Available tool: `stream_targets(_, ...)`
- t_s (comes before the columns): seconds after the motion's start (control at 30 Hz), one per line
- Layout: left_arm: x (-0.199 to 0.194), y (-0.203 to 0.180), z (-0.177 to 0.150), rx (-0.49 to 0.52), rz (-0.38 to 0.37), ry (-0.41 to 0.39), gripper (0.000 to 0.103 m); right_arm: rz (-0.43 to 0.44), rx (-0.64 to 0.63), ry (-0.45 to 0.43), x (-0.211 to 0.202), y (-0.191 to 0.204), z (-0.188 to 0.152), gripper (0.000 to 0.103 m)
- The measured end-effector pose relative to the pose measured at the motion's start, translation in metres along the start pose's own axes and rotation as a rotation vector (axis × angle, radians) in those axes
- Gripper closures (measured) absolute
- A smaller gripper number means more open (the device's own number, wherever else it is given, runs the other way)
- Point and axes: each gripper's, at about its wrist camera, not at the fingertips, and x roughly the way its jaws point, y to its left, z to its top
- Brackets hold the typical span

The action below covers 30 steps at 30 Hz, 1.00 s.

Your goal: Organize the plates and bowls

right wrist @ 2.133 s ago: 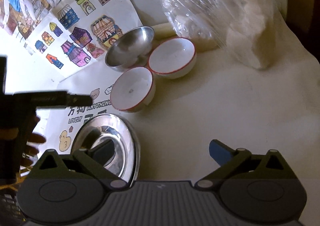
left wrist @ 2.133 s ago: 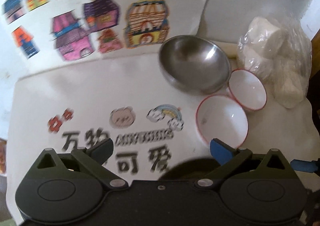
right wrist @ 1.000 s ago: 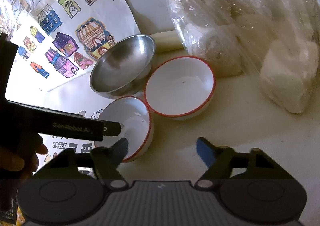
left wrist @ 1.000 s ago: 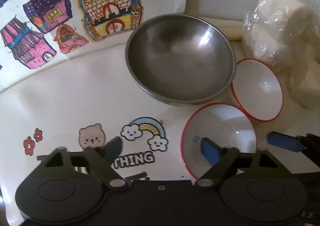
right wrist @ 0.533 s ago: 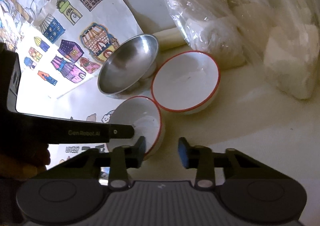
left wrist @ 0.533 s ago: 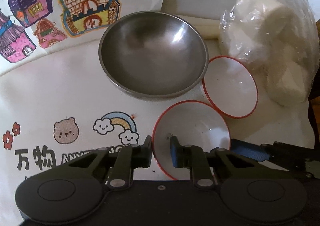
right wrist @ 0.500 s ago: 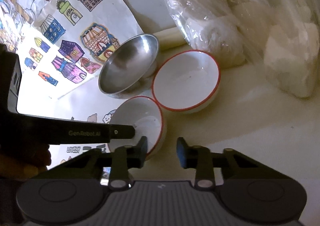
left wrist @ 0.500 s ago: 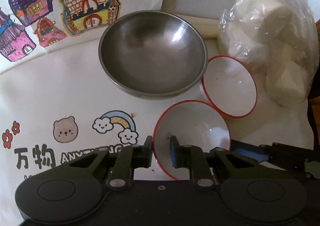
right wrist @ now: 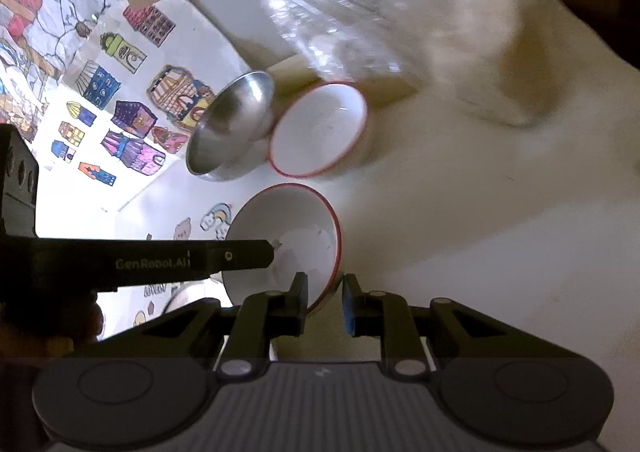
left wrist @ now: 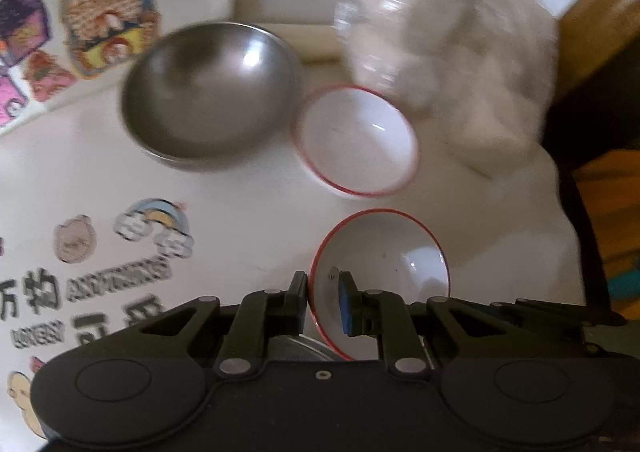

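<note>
Near red-rimmed bowl (left wrist: 384,252) rim clamped by left gripper (left wrist: 323,302) and right gripper (right wrist: 325,302), jaws just closed on opposite sides

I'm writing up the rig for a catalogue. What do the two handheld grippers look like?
The left gripper and right gripper match: black linkage fingers with silver pivot pins, round embossed discs, one blue pad and one dark. The left gripper's finger carries "GenRobot.AI" lettering.

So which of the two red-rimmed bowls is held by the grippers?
The near bowl, the one apart from the steel bowl. Left gripper and right gripper each pinch its rim. The far bowl stands free beside the steel one.
</note>
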Motion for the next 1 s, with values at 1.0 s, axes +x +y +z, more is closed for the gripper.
stream_targets(1.0, 0.008, -0.055, -0.051, 0.049, -0.07, 0.116, 0.086, -0.088, 0.055, 0.067, -0.056, -0.039, -0.049, 0.083)
